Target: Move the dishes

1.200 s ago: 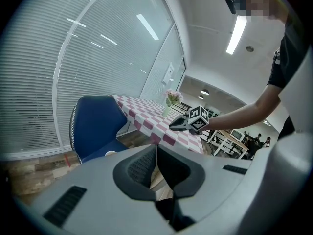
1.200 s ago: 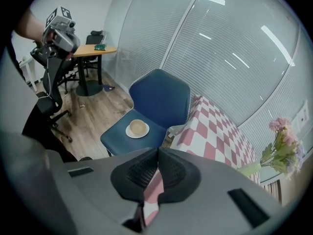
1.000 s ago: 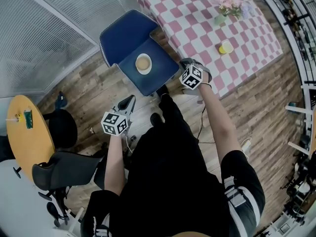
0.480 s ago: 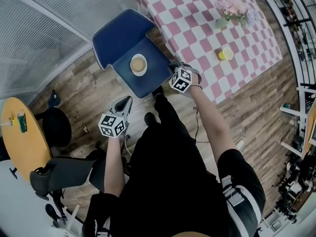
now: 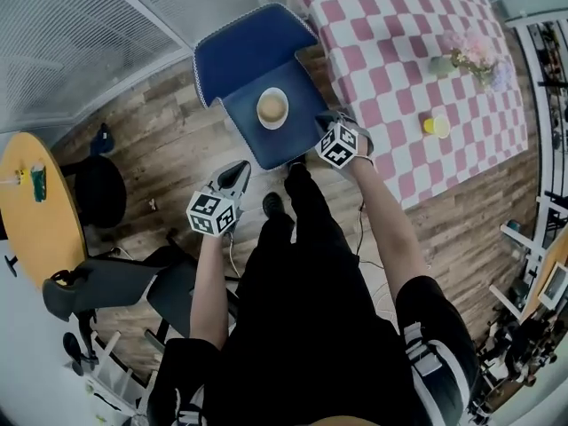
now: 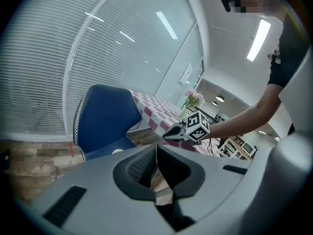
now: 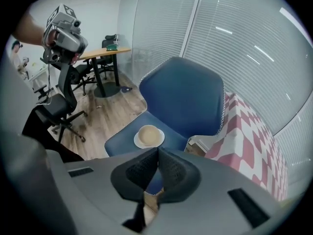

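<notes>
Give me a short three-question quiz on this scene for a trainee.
1. True or false: the dish sits on the checked table.
2. The right gripper is: A open and empty; B shut and empty; C shut on the dish.
3. Which gripper is nearer the dish?
Key: 1 false, it sits on the blue chair; 2 B; 3 the right one; the left gripper is farther from it.

I see a blue chair (image 5: 251,56) on the wood floor (image 5: 151,140), with a white dish (image 5: 272,107) on its seat. Just beside it, a pink-checked table (image 5: 390,43) carries a vase of flowers (image 5: 469,56) and a yellow cup (image 5: 435,126). A round wooden table (image 5: 40,238) stands well apart.
</notes>
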The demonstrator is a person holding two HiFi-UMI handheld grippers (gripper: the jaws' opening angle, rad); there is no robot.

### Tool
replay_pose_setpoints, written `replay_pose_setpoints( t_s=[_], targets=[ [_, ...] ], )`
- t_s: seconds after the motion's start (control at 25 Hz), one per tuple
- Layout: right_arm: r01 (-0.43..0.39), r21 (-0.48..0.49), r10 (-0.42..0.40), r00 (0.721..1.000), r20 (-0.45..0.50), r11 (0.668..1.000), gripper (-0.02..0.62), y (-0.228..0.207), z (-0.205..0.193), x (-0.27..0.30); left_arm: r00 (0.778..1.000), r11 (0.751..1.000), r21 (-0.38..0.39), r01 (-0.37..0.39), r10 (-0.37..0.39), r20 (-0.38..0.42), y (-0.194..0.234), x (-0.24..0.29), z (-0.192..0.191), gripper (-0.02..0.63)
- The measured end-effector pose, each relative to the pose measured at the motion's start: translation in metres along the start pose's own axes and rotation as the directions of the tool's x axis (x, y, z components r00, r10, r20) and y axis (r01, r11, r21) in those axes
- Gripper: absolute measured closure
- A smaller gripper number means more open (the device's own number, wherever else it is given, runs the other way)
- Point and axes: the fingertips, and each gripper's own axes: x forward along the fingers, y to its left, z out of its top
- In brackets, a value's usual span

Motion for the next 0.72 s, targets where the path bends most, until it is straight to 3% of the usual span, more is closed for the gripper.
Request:
replay_pose_setpoints(
  t_s=[0.72],
  targets=[
    [-0.204, -0.084, 0.203, 0.979, -0.018, 0.975, 0.546, 0.045, 0.013, 0.145, 0.995, 0.989, -0.110, -0.099, 0.096, -0.029, 0.064, 0.037, -0.023, 0.577]
  ],
)
